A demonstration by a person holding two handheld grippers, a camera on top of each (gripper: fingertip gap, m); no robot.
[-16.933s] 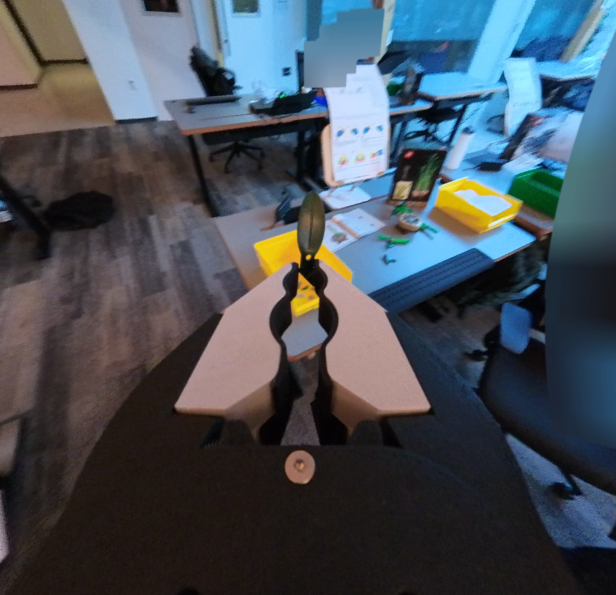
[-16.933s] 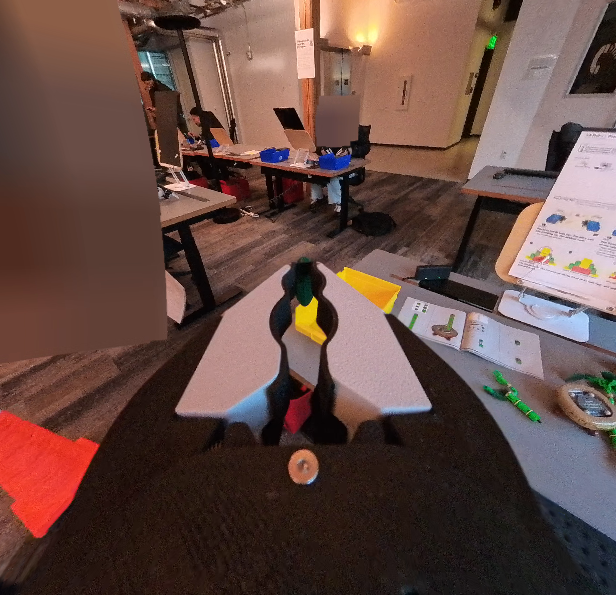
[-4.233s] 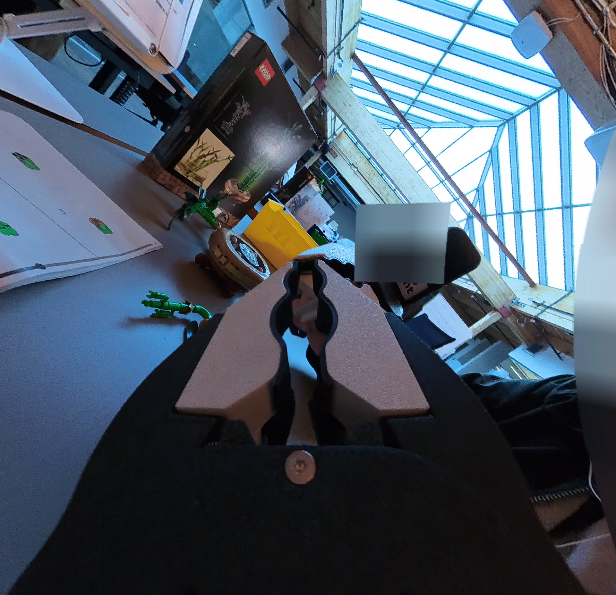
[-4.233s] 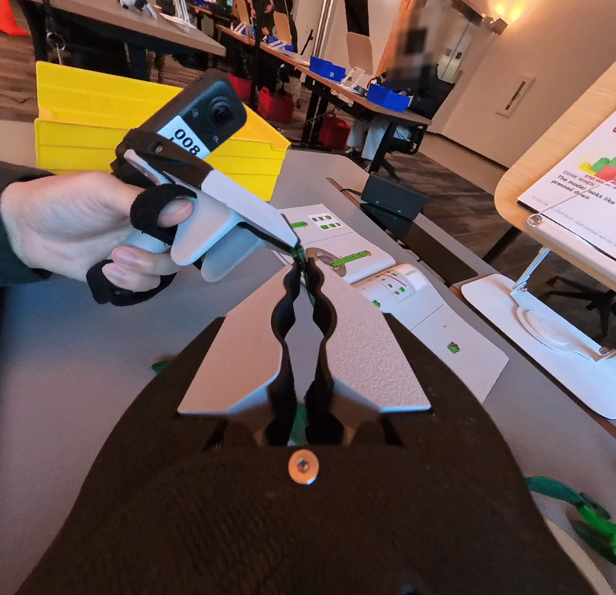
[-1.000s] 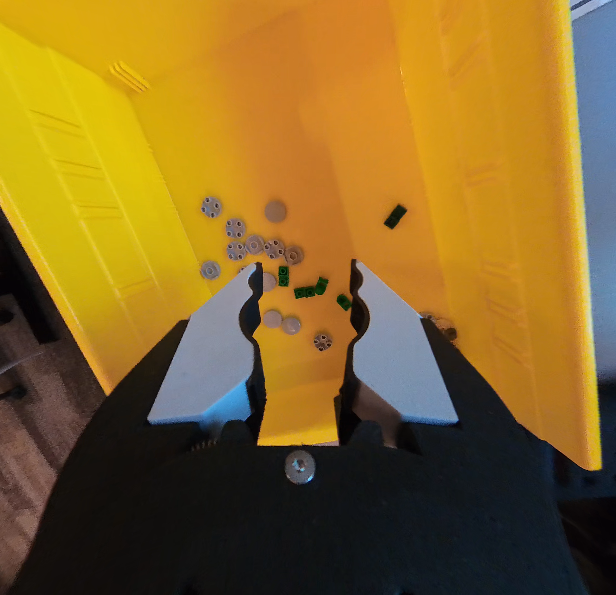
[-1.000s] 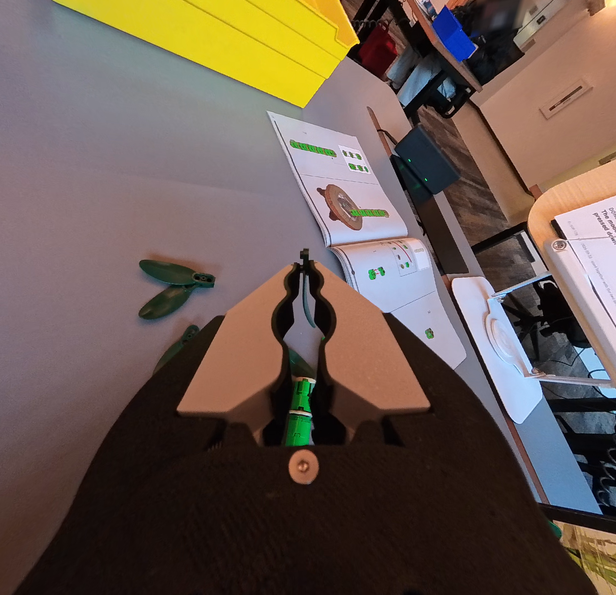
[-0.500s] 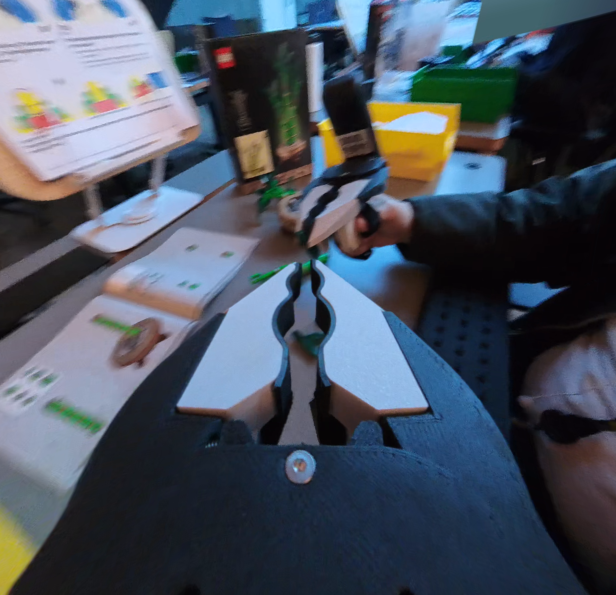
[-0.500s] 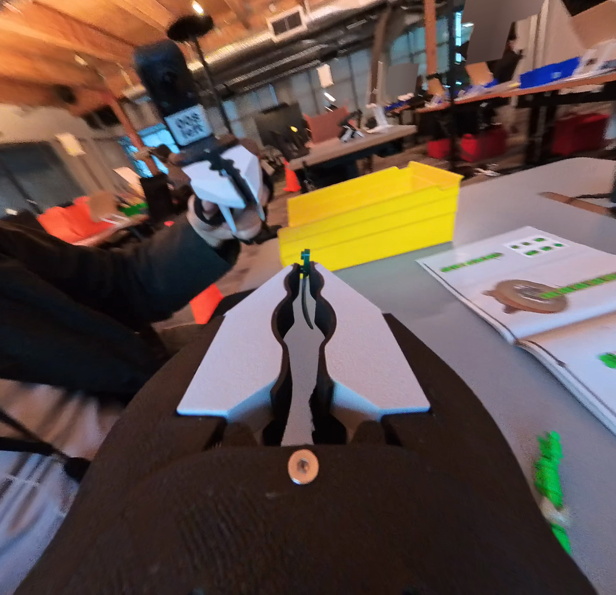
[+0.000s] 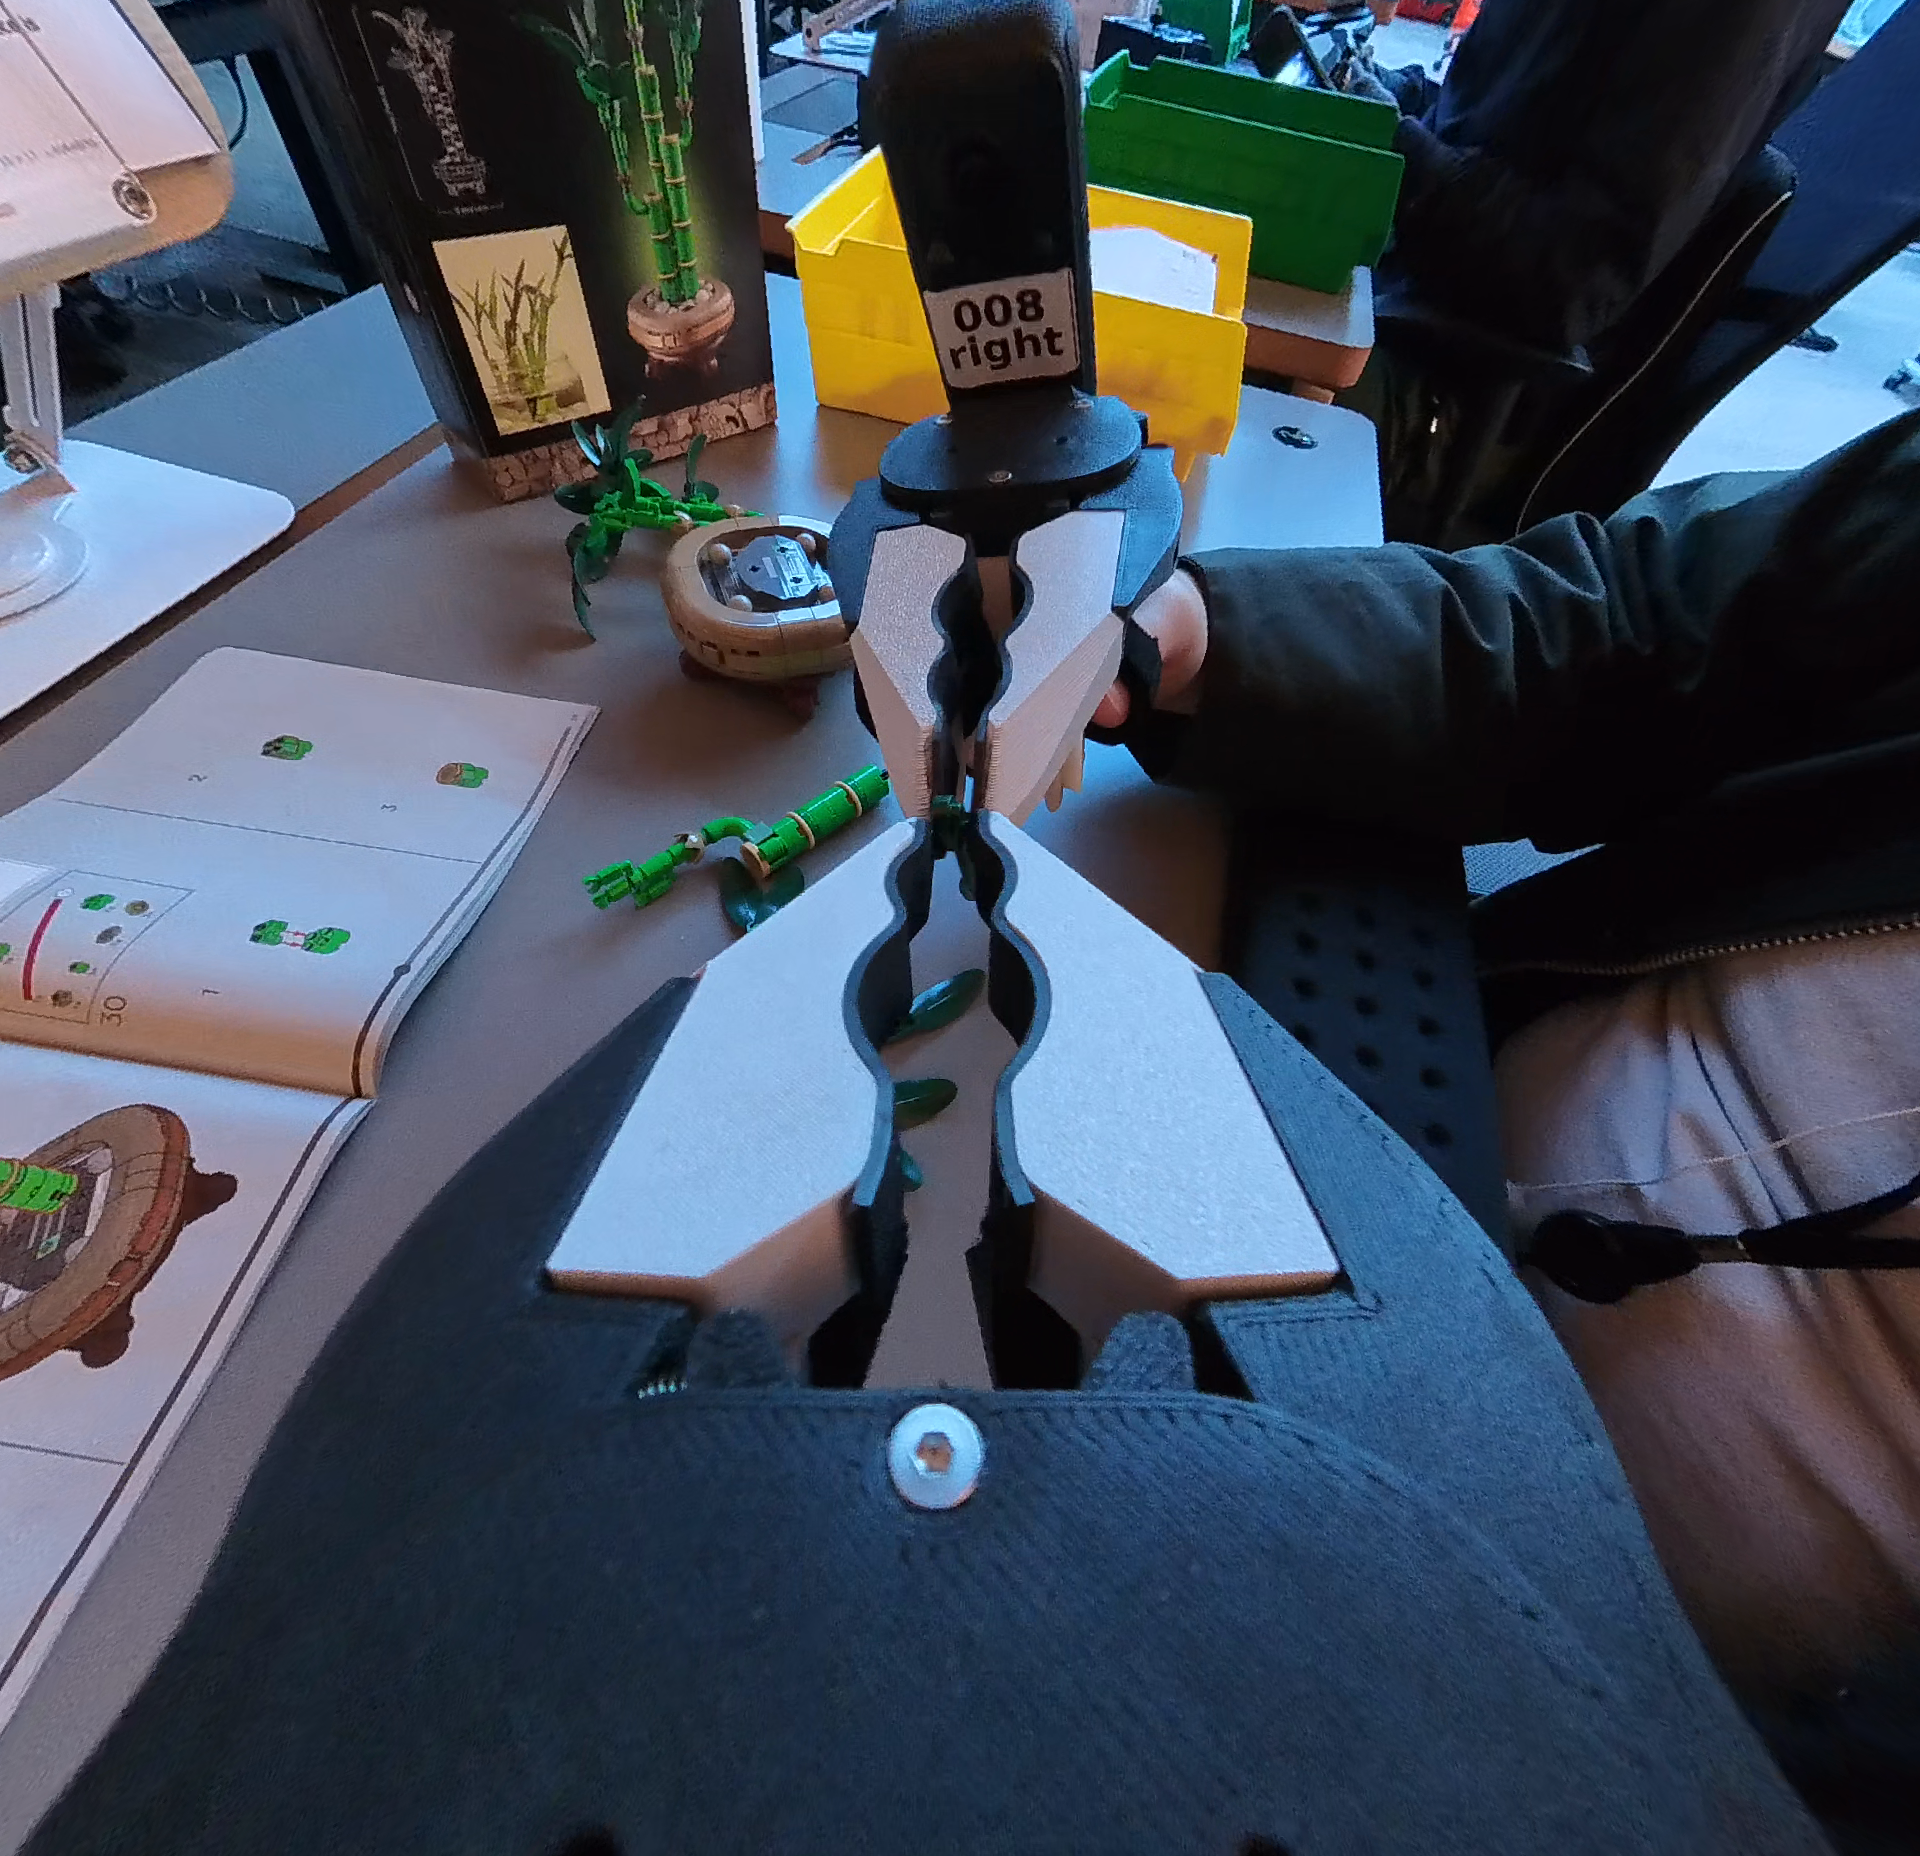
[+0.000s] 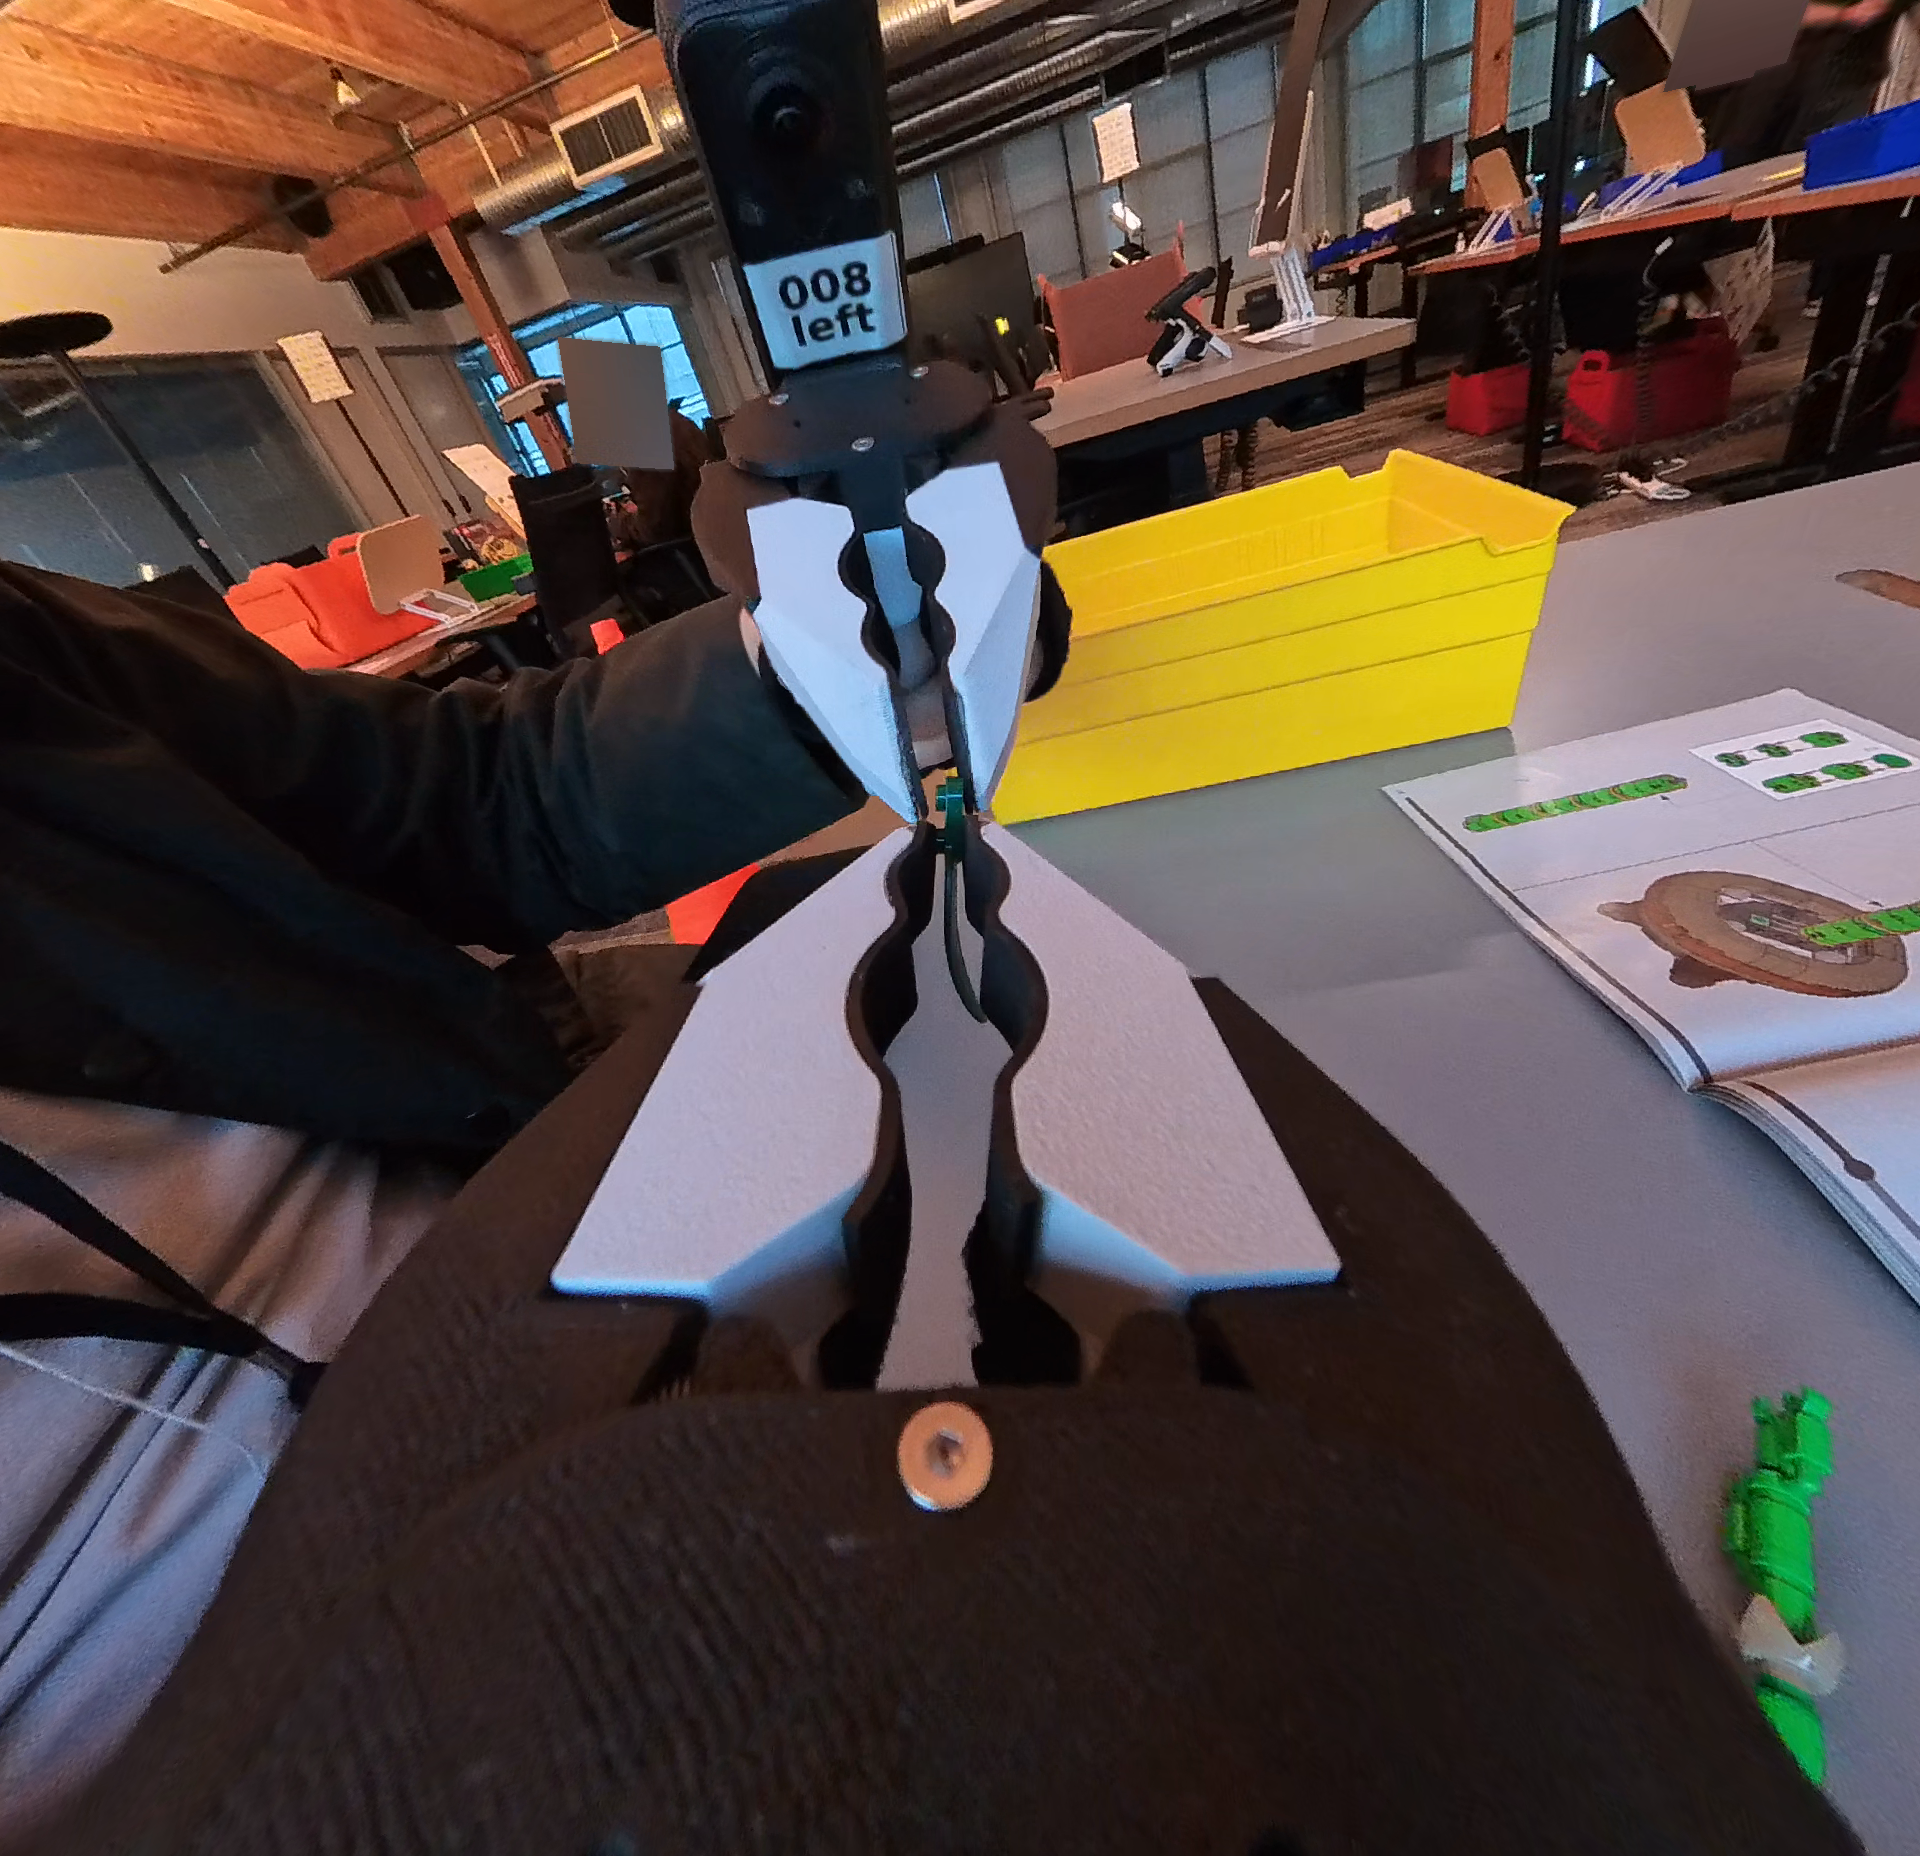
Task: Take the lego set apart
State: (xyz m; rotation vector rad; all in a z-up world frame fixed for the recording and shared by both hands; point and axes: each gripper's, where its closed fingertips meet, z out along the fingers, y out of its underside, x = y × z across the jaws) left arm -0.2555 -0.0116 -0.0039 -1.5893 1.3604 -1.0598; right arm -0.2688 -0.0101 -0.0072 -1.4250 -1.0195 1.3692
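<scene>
My left gripper [image 9: 948, 832] and my right gripper [image 10: 948, 832] meet tip to tip above the table's front edge. Both are shut on one small dark green leaf piece [image 9: 945, 809]. Its blade [image 10: 961, 933] lies between the right gripper's fingers, and its connector end [image 10: 948, 796] sits in the tips of the left gripper [image 10: 940, 790]. The right gripper [image 9: 951, 783] faces my left camera. On the table lie a bright green bamboo stalk [image 9: 790, 835], the round tan pot base [image 9: 758, 601] with a leafy stalk [image 9: 623, 507], and loose dark leaves [image 9: 935, 1006].
An open instruction booklet [image 9: 260, 850] lies at the left. The set's black box [image 9: 540, 196] stands behind the pot, with a yellow bin [image 9: 862, 289] and a green bin [image 9: 1247, 133] beyond. Another yellow bin [image 10: 1299, 643] and a green stalk [image 10: 1777, 1536] show in the right wrist view. Left and right tips are no more than a few centimetres apart. The bright green bamboo stalk [image 9: 790, 835] lies around 15 cm away from my right fingertips.
One second ago my left gripper was open over the yellow bin. It has swung back, shut, and now meets the right gripper on the leaf piece that the right one kept holding.
</scene>
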